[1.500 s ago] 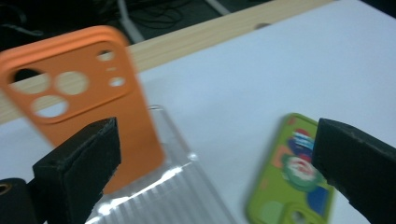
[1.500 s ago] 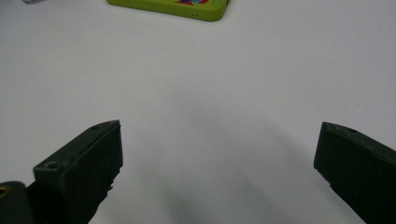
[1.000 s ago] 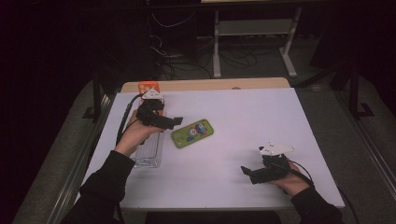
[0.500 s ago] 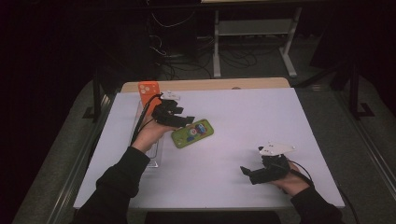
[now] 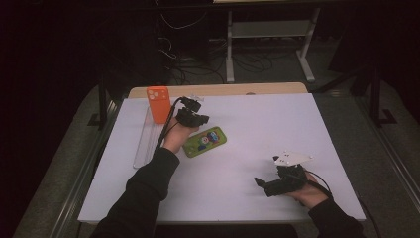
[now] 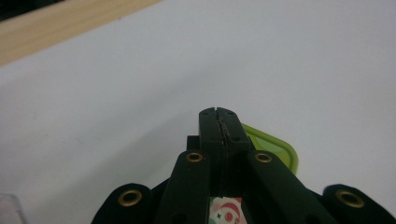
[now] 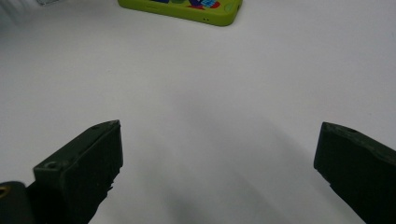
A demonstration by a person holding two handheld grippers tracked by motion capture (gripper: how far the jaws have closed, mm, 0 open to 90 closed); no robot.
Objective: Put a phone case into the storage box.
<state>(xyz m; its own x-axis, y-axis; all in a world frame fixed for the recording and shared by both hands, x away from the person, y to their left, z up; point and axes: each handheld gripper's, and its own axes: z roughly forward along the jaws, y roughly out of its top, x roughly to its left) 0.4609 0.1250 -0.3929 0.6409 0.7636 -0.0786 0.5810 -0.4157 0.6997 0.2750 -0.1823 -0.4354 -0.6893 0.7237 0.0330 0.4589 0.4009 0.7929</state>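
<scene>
Where the white table top (image 5: 247, 119) meets its wooden far edge, the person's left hand holds the left gripper (image 5: 198, 119) low over the near-left end of a flat lime-green phone case printed with bright cartoon figures (image 5: 205, 141). Jaws have just been closing and now sit pressed together, tips touching; from the left gripper view nothing is pinched between them, the green case lying just under and beyond them. Right gripper (image 7: 219, 163) rests near the front right of the table, well apart, jaws spread wide over bare surface. Upright orange phone (image 5: 158, 104) stands at the far left, on a clear plastic tray (image 5: 143, 144).
</scene>
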